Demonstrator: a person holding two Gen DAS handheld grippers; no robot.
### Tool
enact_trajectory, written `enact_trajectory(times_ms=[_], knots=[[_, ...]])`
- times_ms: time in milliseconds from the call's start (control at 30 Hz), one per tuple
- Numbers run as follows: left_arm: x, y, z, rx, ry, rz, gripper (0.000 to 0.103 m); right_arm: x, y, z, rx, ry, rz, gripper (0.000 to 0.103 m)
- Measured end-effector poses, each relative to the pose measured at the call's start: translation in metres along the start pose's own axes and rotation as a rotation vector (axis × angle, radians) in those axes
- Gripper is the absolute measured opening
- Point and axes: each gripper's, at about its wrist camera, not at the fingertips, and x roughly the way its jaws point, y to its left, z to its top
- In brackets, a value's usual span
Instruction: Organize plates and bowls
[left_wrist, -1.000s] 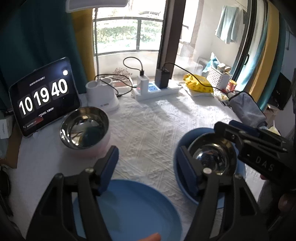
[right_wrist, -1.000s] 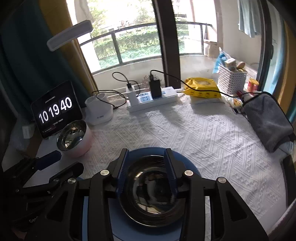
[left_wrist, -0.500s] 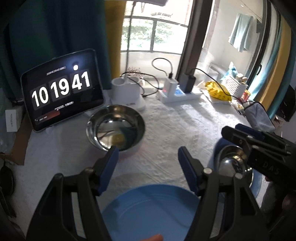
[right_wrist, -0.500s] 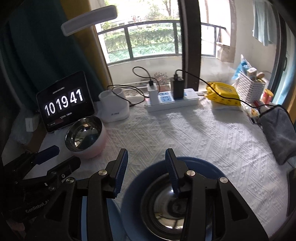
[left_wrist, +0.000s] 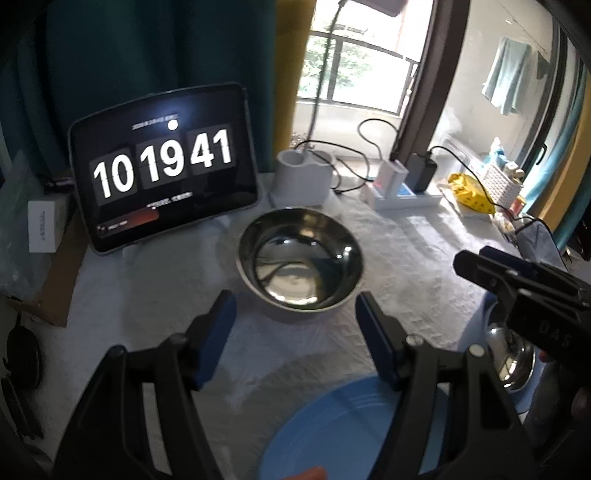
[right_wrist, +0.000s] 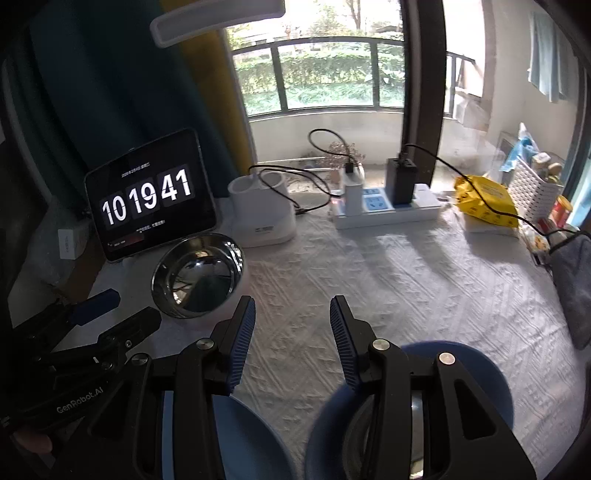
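Observation:
A steel bowl (left_wrist: 299, 266) with a pale outer shell stands on the white tablecloth in front of the tablet clock. My left gripper (left_wrist: 295, 328) is open and empty, its blue pads just short of the bowl's near rim. A blue plate (left_wrist: 351, 424) lies under it at the bottom. My right gripper (right_wrist: 291, 317) is open over bare cloth with nothing between its fingers. Below it sits a second steel bowl (right_wrist: 362, 428) on another blue plate (right_wrist: 472, 373), partly hidden by the gripper body. In the right wrist view the first steel bowl (right_wrist: 199, 280) is at the left, beside the left gripper (right_wrist: 129, 310).
A tablet clock (left_wrist: 162, 170) leans at the back left, with a white lamp base (right_wrist: 262, 214), a power strip (right_wrist: 388, 210) and cables behind the bowl. A yellow packet (right_wrist: 484, 203), a white basket (right_wrist: 532, 188) and a grey cloth (right_wrist: 576, 288) are at the right.
Both grippers moved left across the table. The bowl by the tablet is now centred ahead of the left jaws. The bowl on the blue plate has slipped beneath the right gripper's body.

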Motion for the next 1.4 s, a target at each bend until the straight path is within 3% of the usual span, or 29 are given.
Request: enact_trajectory(times_ms=[500, 1000, 1400], knots=[[0.036, 0.047, 0.004, -0.062, 0.039, 0.025, 0.068, 0.050, 0.037, 0.011, -0.038, 0.057, 0.046, 0.045], [0.080, 0.057, 0.015, -0.070, 0.084, 0.008, 0.068, 0.111, 0.044, 0.014, -0.019, 0.144, 0.064, 0.045], [0.096, 0.054, 0.017, -0.054, 0.086, 0.003, 0.068, 0.137, 0.039, 0.014, 0.015, 0.191, 0.058, 0.044]])
